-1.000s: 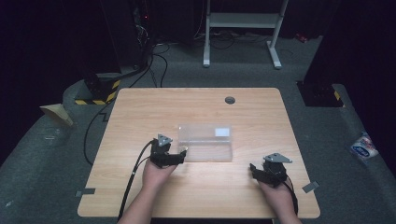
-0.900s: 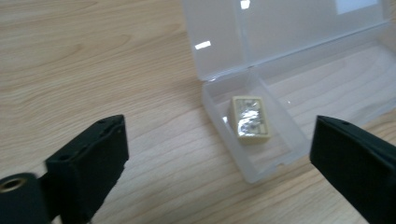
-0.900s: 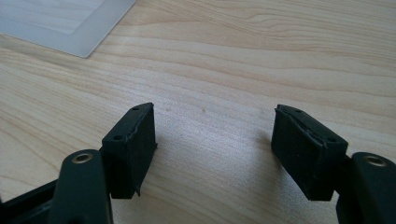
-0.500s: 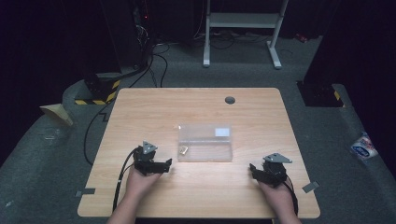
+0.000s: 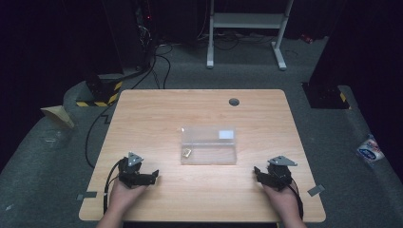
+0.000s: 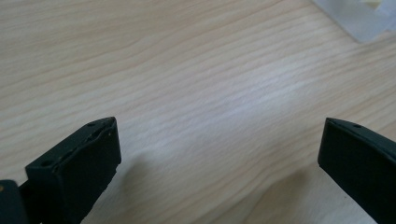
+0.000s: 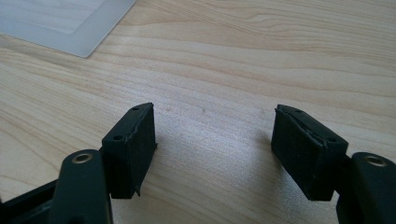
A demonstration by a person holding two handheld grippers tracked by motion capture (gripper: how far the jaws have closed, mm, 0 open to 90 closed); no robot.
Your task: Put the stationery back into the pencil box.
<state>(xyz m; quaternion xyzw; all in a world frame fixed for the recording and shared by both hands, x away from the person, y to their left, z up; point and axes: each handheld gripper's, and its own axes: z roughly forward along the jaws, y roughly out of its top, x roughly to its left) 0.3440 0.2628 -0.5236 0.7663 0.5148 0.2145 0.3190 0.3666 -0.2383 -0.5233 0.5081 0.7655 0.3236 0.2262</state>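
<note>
Pale wood-grain surface (image 5: pixel 157 118), rectangular, with a round dark grommet (image 5: pixel 234 101) near its far edge. At its centre lies a clear plastic box (image 5: pixel 209 145), shallow and lidded, with a white label (image 5: pixel 226 134) toward its far right corner and a small brass-coloured piece (image 5: pixel 187 153) inside at its near left corner. My left gripper (image 5: pixel 153 176) rests near the front edge, left of the box and well apart from it; its jaws are spread wide over bare wood, nothing between them. My right gripper (image 5: pixel 257 172) rests near the front edge to the right, jaws likewise spread and empty, a corner of the box beyond them.
</note>
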